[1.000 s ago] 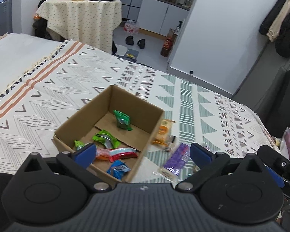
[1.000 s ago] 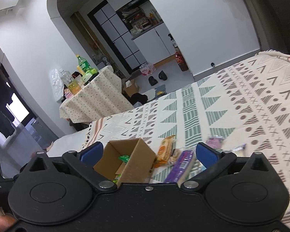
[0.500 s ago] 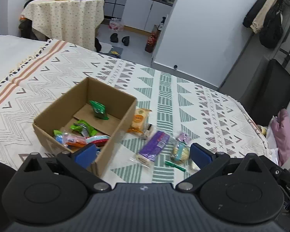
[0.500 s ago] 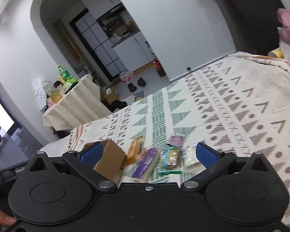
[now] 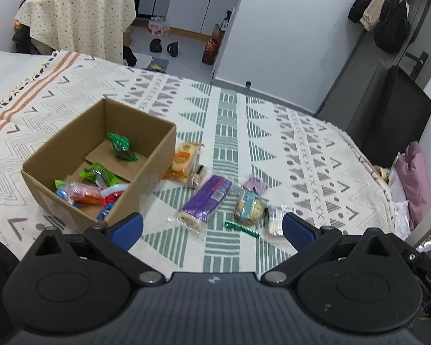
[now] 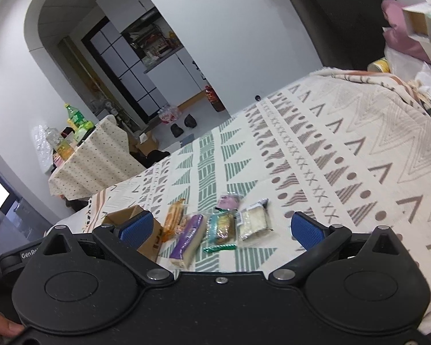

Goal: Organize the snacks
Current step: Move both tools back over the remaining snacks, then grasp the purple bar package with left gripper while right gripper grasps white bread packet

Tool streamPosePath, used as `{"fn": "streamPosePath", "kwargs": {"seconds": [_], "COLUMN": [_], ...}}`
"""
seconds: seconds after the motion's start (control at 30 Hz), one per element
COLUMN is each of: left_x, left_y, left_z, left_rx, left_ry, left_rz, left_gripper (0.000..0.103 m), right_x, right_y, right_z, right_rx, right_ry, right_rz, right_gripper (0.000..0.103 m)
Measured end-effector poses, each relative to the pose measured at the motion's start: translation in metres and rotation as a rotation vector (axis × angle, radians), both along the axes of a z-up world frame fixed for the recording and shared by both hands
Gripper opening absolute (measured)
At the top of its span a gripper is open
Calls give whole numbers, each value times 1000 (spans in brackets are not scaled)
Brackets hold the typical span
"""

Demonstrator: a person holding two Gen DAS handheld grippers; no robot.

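Note:
An open cardboard box point(image 5: 146, 155) point(image 6: 120, 217) sits on the patterned bedspread and holds several wrapped snacks, green, red and blue. Loose snacks lie to its right: an orange pack point(image 5: 184, 161) point(image 6: 173, 218) against the box, a purple bar point(image 5: 207, 198) point(image 6: 188, 237), a round cookie pack point(image 5: 248, 208) point(image 6: 222, 225), a white pack point(image 5: 274, 220) point(image 6: 252, 220), a small pink pack point(image 5: 254, 185) point(image 6: 230, 201) and a thin green stick point(image 5: 241, 227) point(image 6: 219, 247). My left gripper point(image 5: 212, 231) is open above the near edge, short of the snacks. My right gripper point(image 6: 221, 227) is open too, with the loose snacks framed between its fingers.
The bedspread point(image 5: 301, 149) runs far to the right. Beyond the bed stand a table with a dotted cloth point(image 5: 80, 20) and bottles, shoes on the floor point(image 5: 163, 46), a white wall and a dark chair point(image 5: 393, 115). A pink bundle point(image 5: 413, 172) lies by the bed's right edge.
Both grippers have swung right and pulled back: the box slid left in each view and the loose snacks came into full sight. Both stayed open.

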State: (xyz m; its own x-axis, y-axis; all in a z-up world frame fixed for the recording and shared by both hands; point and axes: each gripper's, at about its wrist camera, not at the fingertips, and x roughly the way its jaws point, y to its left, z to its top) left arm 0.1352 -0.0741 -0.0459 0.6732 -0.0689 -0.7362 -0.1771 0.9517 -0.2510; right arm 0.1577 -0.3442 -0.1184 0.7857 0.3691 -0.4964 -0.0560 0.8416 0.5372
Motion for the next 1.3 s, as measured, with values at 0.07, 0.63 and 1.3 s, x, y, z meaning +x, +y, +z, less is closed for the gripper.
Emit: {"fn": "streamPosePath", "kwargs": {"seconds": [0.07, 0.63, 1.3], "left_x": [2, 44, 125], "left_y": [-4, -14, -5], "left_z": [-5, -53, -120], "left_rx": [1, 10, 53], "left_ry": [18, 62, 155], "left_rz": [-2, -24, -70], "left_gripper": [103, 100, 86], "right_x": [1, 41, 119], "right_y": [-3, 1, 42], "right_z": [-4, -40, -81], "right_rx": [9, 16, -140], "right_ry": [20, 151, 253], "right_rz": [-11, -15, 35], "right_gripper": [103, 95, 89]}}
